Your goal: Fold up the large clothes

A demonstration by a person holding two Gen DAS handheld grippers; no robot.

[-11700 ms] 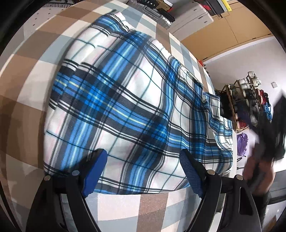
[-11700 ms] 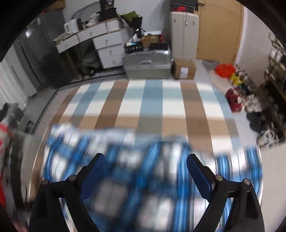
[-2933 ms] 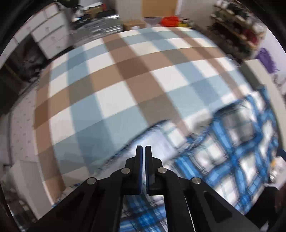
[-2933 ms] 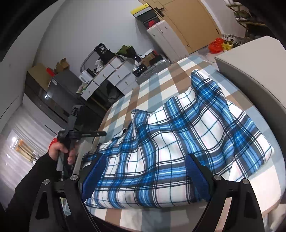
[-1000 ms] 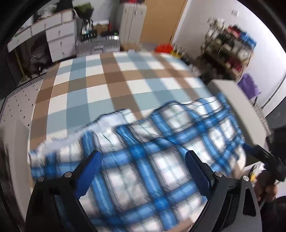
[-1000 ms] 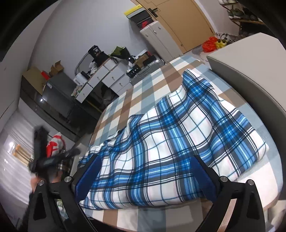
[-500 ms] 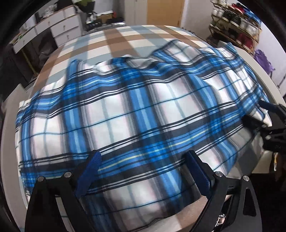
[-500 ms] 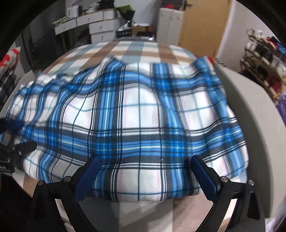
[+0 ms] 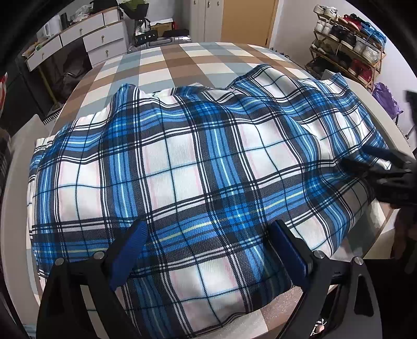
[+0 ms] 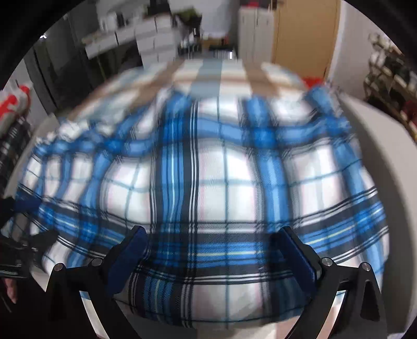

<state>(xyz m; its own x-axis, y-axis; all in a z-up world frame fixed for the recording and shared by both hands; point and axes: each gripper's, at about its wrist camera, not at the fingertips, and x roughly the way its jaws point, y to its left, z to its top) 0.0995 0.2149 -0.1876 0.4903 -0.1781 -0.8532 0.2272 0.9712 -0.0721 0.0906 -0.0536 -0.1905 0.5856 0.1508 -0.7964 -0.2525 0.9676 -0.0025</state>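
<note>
Both tongs, left [image 9: 208, 250] and right [image 10: 212, 256], gape over plaid cloth [image 9: 198, 167] covering the checkered bed [image 9: 166, 65].

Big bed cover [image 9: 166, 62] w/ brown, grey-blue & white squares, runs to the far side. Far left: white drawers [image 9: 86, 41] by the wall. Far mid: white cupboard [image 9: 206, 18], then a tan door [image 9: 247, 20] just right of it. Far right: shoe rack [image 9: 346, 44] full of shoes. Purple bag [image 9: 385, 96] near the rack, a bit closer. Right view is blurry.
</note>
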